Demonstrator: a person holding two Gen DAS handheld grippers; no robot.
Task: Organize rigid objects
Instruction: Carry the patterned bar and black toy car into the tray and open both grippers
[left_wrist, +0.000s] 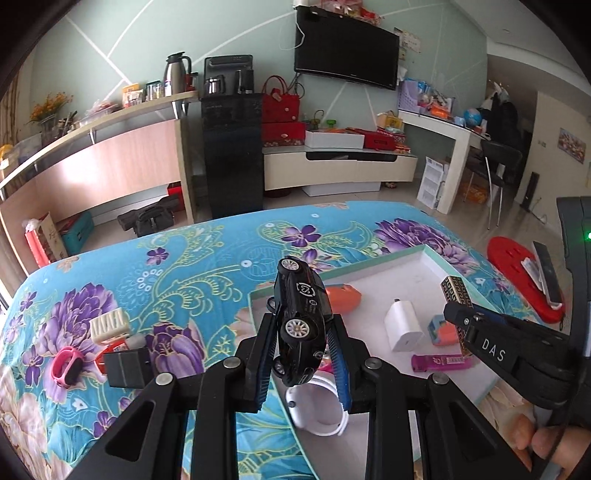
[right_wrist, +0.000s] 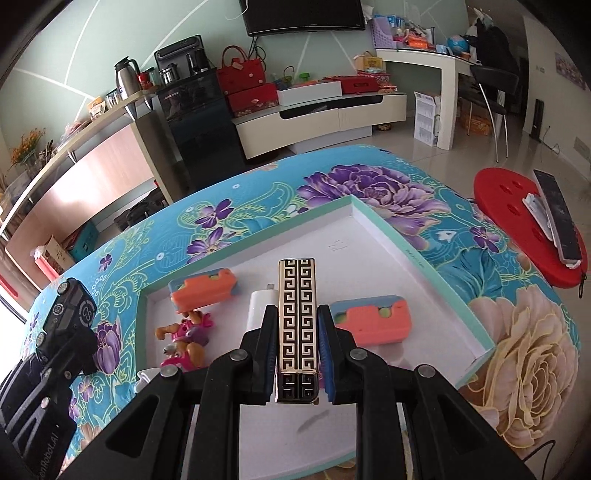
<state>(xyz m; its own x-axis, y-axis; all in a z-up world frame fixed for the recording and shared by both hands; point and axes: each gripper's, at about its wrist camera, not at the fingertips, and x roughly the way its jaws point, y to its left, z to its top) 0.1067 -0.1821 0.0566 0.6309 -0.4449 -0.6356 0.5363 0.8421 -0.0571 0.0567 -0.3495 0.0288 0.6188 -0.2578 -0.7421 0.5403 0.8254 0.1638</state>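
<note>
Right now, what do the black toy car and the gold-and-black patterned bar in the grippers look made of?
Black toy car: glossy painted shell with silver wheels, probably die-cast metal or hard plastic. Gold-and-black patterned bar: mirror-like gold fretwork, likely plated metal or metallised plastic.

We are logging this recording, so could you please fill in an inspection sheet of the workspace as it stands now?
Surface: table under a turquoise floral cloth, bearing a shallow white tray with a mint rim.
Job's things: black toy car in the left gripper; gold-and-black patterned rectangular case in the right gripper. In the tray: two orange-and-blue blocks, white charger plug, pink lighter, pink toy puppy figure.
Clutter: on the cloth, pink wristband, white ribbed block, dark grey box.
Grippers: both shut on their loads.
Cables: nothing seen on the table.
Surroundings: wall television, red stool.
</note>
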